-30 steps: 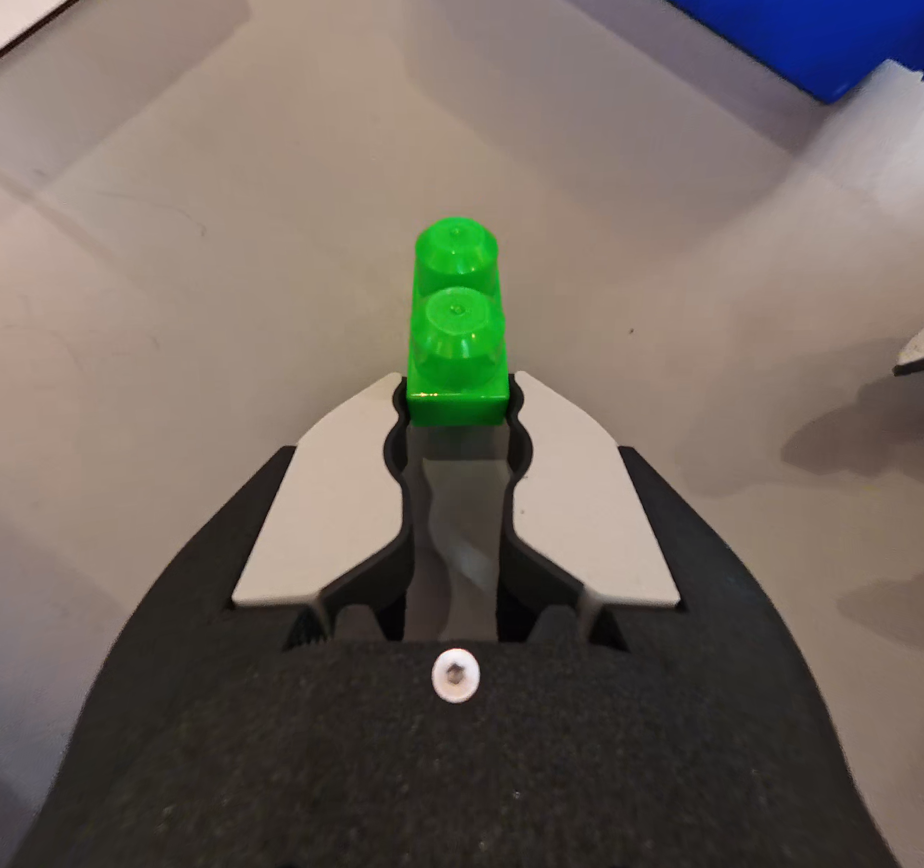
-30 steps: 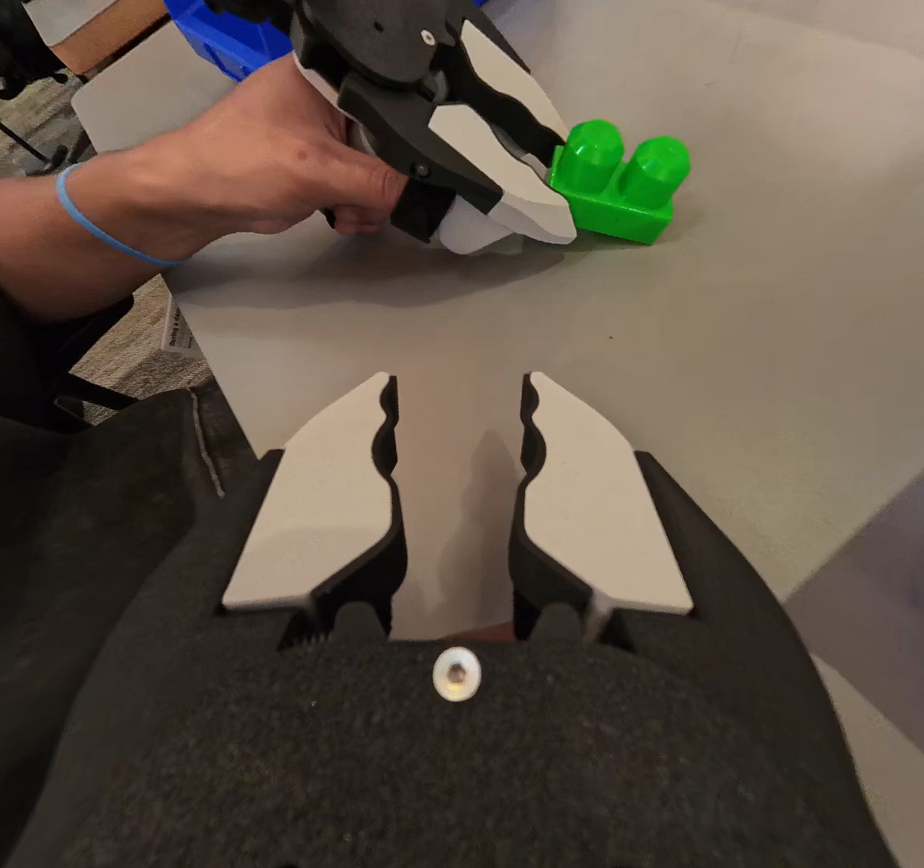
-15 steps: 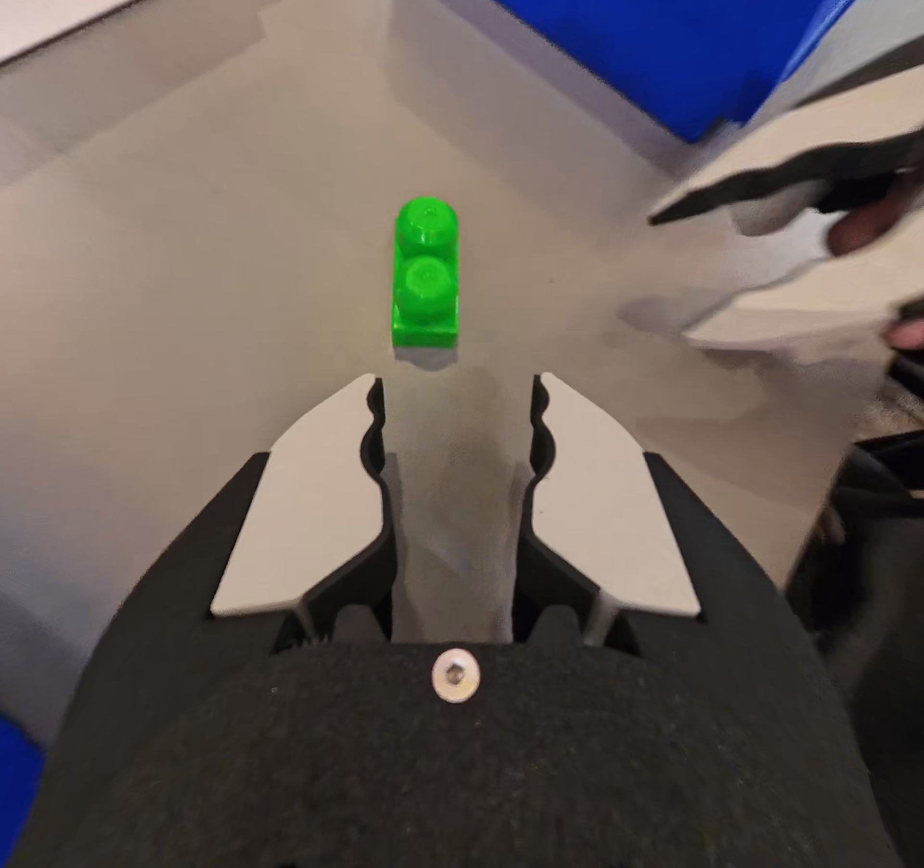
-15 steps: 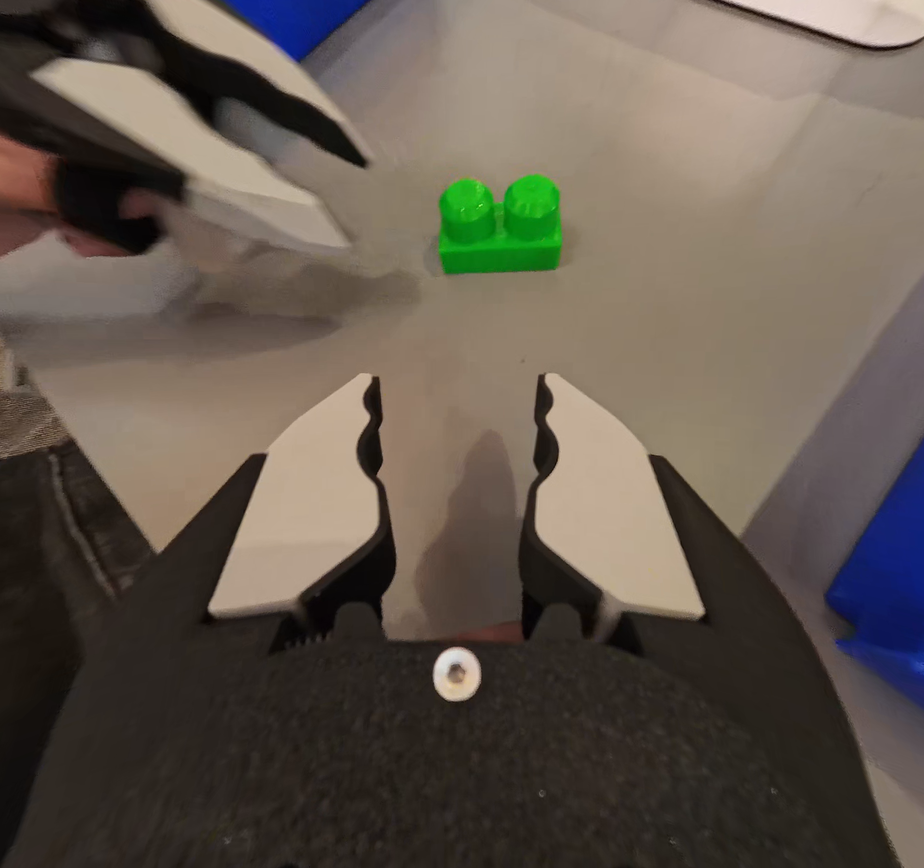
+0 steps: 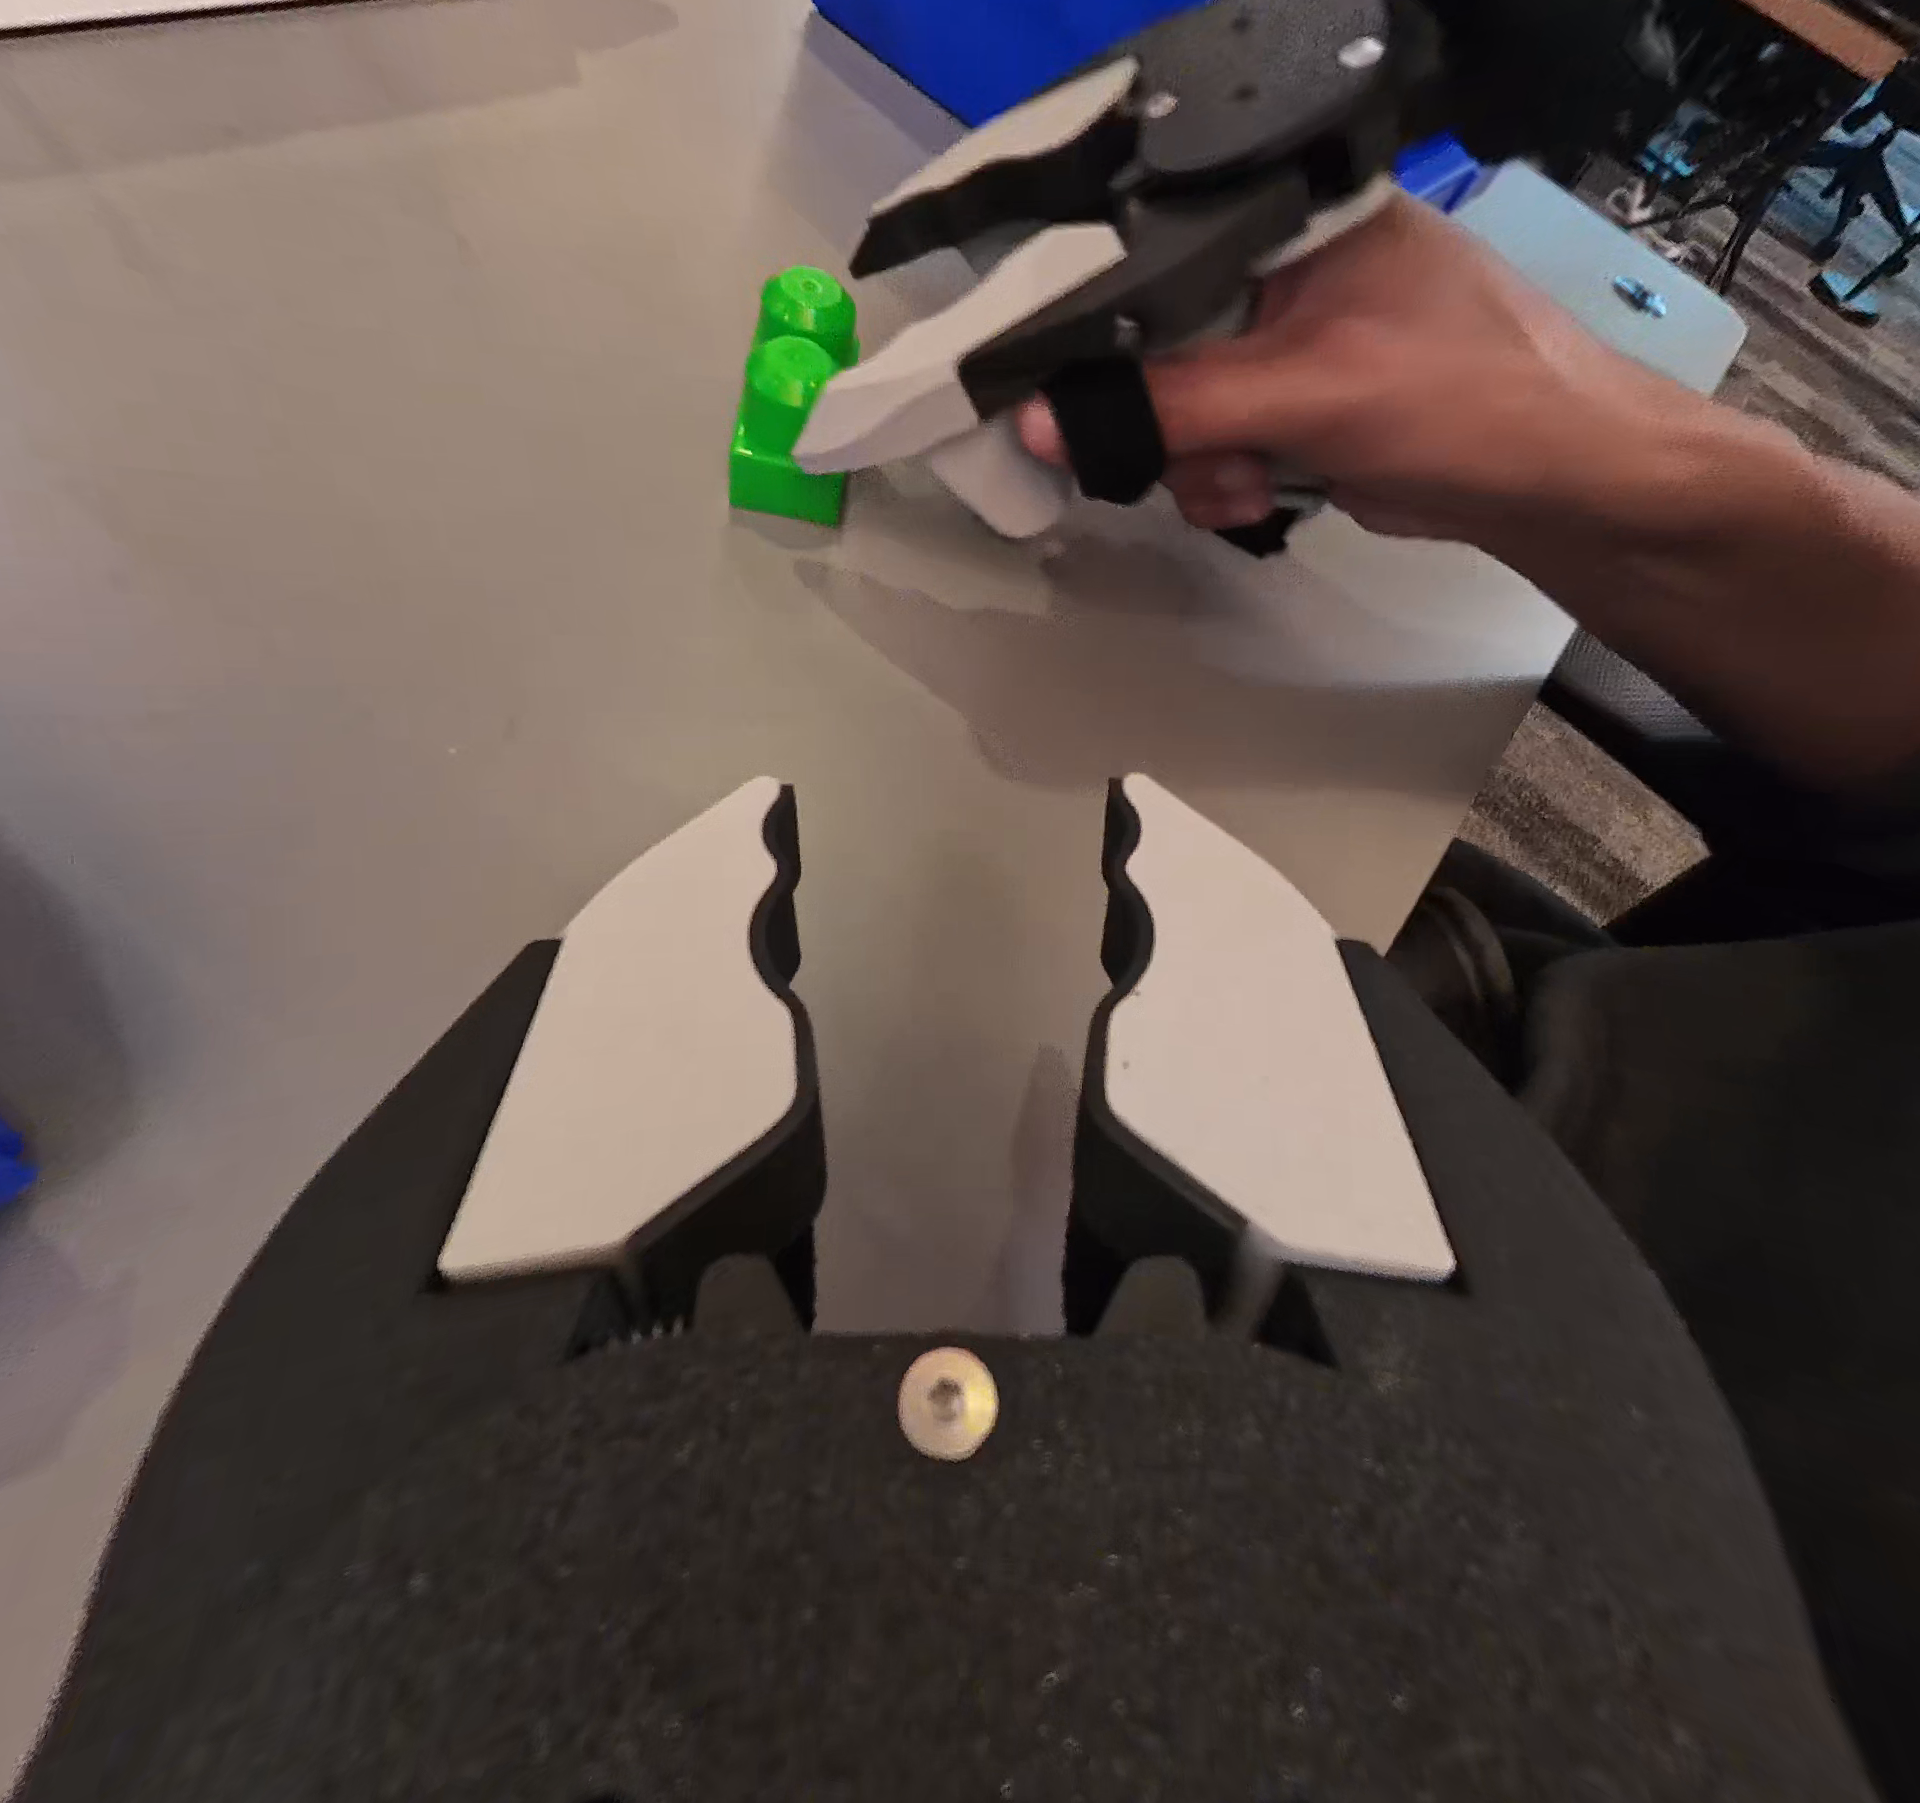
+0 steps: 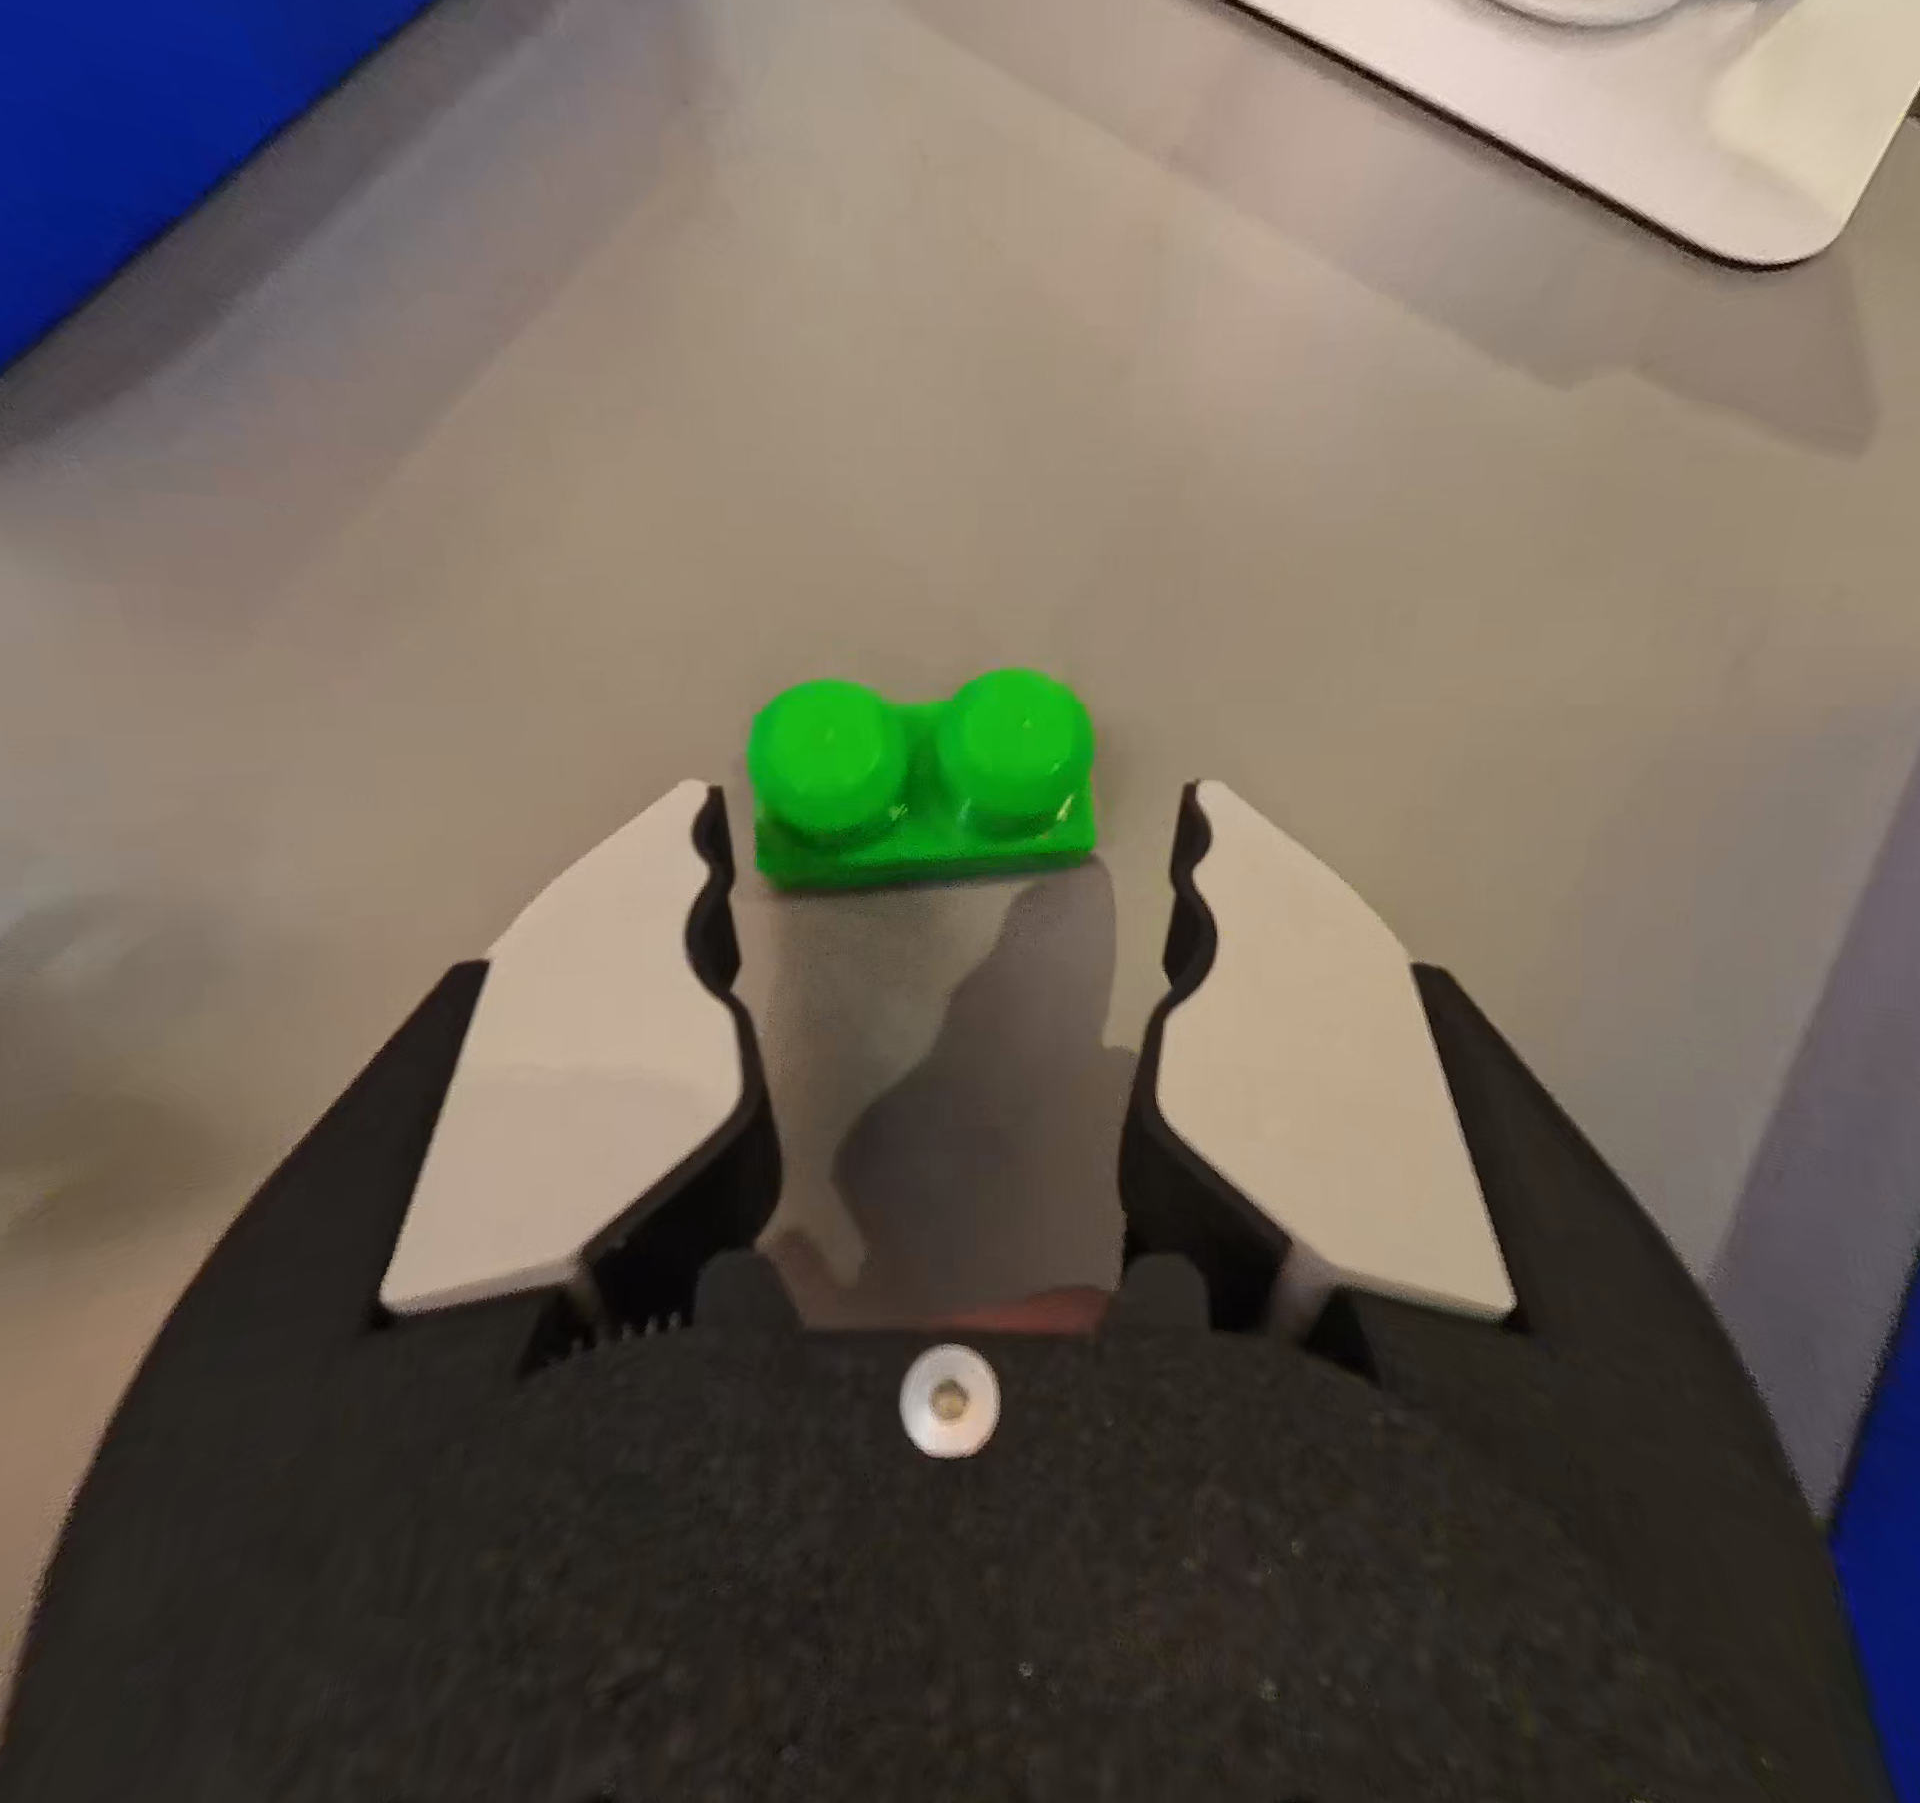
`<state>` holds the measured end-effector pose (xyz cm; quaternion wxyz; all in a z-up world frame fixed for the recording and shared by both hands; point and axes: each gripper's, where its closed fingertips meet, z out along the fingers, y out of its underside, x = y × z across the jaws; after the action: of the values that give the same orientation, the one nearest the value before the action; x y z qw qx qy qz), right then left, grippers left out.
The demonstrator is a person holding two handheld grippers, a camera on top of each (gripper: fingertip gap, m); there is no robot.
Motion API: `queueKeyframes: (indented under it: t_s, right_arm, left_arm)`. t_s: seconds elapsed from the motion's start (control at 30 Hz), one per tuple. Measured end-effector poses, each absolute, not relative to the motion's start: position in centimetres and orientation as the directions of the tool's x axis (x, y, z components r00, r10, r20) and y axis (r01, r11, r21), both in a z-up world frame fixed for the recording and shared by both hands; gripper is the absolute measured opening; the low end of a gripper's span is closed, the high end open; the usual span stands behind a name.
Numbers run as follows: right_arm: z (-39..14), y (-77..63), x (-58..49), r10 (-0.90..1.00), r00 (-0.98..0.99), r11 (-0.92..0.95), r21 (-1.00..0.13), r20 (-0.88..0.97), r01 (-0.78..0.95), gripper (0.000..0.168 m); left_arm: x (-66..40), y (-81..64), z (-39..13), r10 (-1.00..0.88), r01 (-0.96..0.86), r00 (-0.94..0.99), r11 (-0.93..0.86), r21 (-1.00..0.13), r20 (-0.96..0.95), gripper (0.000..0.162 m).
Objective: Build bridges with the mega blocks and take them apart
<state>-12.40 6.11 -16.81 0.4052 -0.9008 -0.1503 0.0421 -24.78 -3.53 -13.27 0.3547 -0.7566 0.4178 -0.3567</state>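
Beside the lone green block [image 6: 920, 789] my right gripper [image 6: 951, 797] gapes, left gripper [image 5: 948, 792] gapes farther back; I judge no bridge begun.

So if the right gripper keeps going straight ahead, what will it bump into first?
Probably the green block. It lies just ahead of the right gripper, crosswise in the open gap between the fingertips. Depth is hard to judge, so the gripper may pass just above it.
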Motion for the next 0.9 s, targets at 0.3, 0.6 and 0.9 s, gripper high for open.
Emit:
queueKeyframes:
  t_s: [0.3,0.6,0.9]
  right_arm:
    - [-18.0,7.6,-13.3,0.364,0.931,-0.683,-0.670,0.034,0.292,0.075]
    - [-1.0,4.1,0.8,0.248,0.913,-0.526,-0.747,0.322,0.407,0.075]
    - [-8.0,10.6,20.6,0.208,0.951,-0.880,-0.380,0.228,0.284,0.075]
  left_arm:
    - [-25.0,-3.8,-13.8,-0.913,-0.441,0.365,-0.340,-0.831,0.181,0.055]
    - [-24.9,-4.2,-13.8,-0.910,-0.435,0.342,-0.373,-0.820,0.233,0.055]
    - [-23.6,-5.1,-13.9,-0.932,-0.478,0.299,-0.332,-0.813,0.205,0.055]
